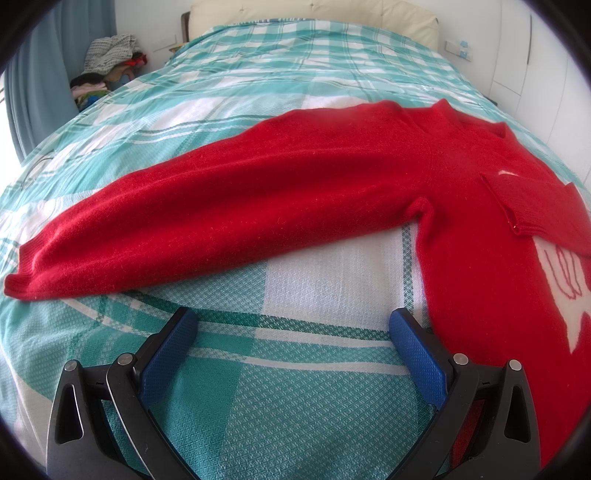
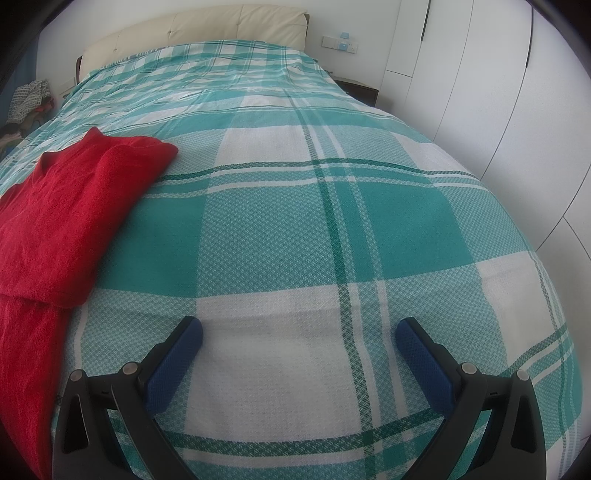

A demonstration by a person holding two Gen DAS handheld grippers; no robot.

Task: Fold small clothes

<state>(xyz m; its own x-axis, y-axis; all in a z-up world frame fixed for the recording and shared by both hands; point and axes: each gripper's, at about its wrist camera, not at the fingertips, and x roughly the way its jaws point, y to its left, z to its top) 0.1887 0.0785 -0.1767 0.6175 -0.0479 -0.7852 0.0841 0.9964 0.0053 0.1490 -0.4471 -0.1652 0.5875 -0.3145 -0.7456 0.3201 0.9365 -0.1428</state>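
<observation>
A small red sweater (image 1: 461,192) with a white star design lies flat on the teal-and-white plaid bedspread (image 1: 303,288). Its left sleeve (image 1: 207,210) stretches out to the left. Its other sleeve lies folded across the body, cuff (image 1: 535,203) on the chest. My left gripper (image 1: 293,325) is open and empty, just in front of the outstretched sleeve, its right finger beside the sweater's side edge. In the right wrist view the sweater (image 2: 74,210) lies at the left with its sleeve folded in. My right gripper (image 2: 299,332) is open and empty over bare bedspread (image 2: 332,229), right of the sweater.
A cream padded headboard (image 2: 207,26) stands at the far end of the bed. A heap of clothes (image 1: 110,62) sits beside the bed at the far left, next to a blue curtain (image 1: 33,81). White wardrobe doors (image 2: 498,92) line the right side.
</observation>
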